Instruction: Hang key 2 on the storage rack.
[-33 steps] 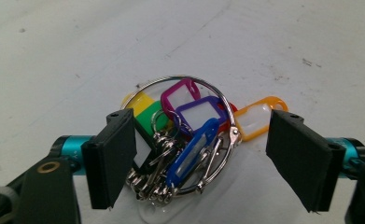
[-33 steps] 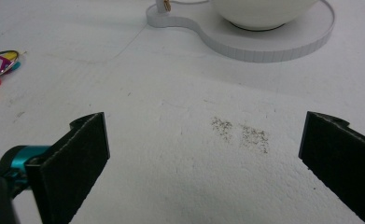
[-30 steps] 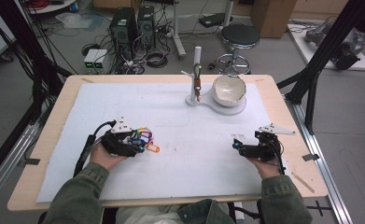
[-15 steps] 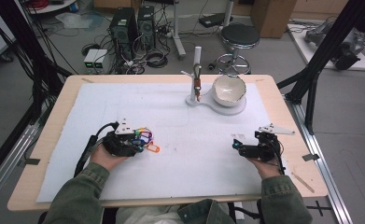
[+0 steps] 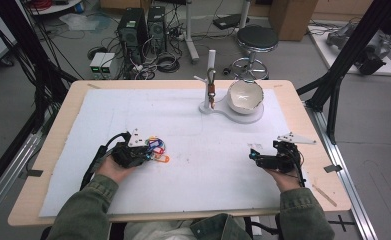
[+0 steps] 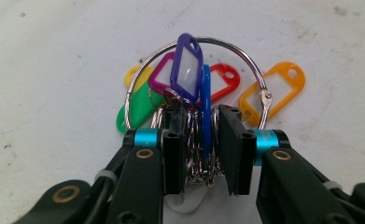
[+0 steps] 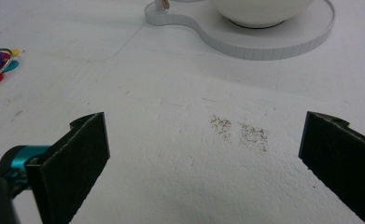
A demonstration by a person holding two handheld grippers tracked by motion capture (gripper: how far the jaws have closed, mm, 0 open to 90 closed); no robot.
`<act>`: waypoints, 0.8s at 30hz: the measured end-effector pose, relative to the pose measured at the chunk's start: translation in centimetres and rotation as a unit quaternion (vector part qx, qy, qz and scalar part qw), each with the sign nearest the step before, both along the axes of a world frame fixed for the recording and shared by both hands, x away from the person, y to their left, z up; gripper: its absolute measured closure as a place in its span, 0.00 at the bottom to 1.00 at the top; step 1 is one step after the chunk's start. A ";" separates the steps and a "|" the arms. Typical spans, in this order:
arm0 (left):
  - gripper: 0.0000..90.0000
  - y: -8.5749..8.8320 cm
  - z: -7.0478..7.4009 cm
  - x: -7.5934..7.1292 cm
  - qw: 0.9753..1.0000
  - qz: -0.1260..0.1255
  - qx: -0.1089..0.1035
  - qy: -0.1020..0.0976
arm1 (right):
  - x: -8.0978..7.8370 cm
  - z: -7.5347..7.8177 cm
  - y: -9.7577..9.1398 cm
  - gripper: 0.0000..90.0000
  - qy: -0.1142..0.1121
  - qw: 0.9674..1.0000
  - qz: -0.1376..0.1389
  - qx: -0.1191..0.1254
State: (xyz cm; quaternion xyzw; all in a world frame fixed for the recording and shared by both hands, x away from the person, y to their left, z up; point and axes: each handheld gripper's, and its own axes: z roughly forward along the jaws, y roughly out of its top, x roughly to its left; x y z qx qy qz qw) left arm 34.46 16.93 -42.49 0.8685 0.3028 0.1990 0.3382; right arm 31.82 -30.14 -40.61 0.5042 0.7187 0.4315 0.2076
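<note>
Coloured tags (image 6: 189,70) on a metal ring (image 6: 227,51) lie at the lower left of the high view, right at your left gripper (image 6: 201,144); its jaws have just been closing and now pinch the bunch. Your right gripper (image 7: 203,158) sits wide apart, well off.

Olive-green sleeves cover both forearms at the near edge of the tabletop (image 5: 58,130). Each hand-held gripper, the left (image 6: 201,140) and the right (image 7: 203,154), is black, with flat black pads on its jaws, turquoise metal collars at their bases and brass-coloured screws in the arms. A grey three-cornered plate tops each; black cable trails from the bodies.
</note>
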 end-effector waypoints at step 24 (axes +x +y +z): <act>0.93 1.8 1.5 0.3 0.993 0.035 -0.116 -0.005 | -0.2 -0.2 -0.5 0.01 0.002 1.000 -0.004 0.002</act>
